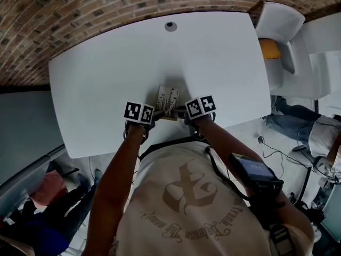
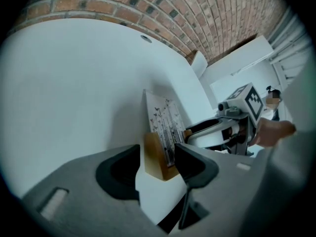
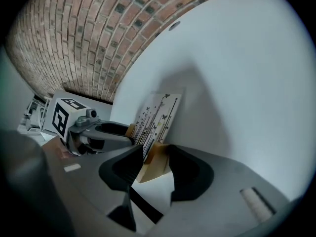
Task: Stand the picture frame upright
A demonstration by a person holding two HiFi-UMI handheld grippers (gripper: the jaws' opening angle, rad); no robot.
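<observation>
White counter (image 1: 106,63) fills most of the scene, and the work sits at its near edge, right in front of the person. The left gripper (image 2: 159,152) and the right gripper (image 3: 155,152) point down and inward from either side. Between them stands the picture frame (image 1: 168,101), upright on the counter with its printed face tilted slightly back.

Each gripper view shows a lower wooden corner of the frame between that gripper's jaws. Both pairs of jaws are spread wide. In the left gripper view, bare counter shows between one jaw and the wood, so there is no pinch. The right jaws look just as slack, though the wood sits close to both pads.

The frame looks to be carrying its own weight, so what remains is letting go cleanly. Draw each gripper straight back along its own line, away from the corner, so no pad drags the wood sideways. Moving one side at a time would show any wobble early. Whether a rear prop supports the frame cannot be seen.

Beyond the frame the counter is bare up to a small round cable hole (image 1: 170,26) near the far edge, with a brick wall (image 1: 80,15) behind.
</observation>
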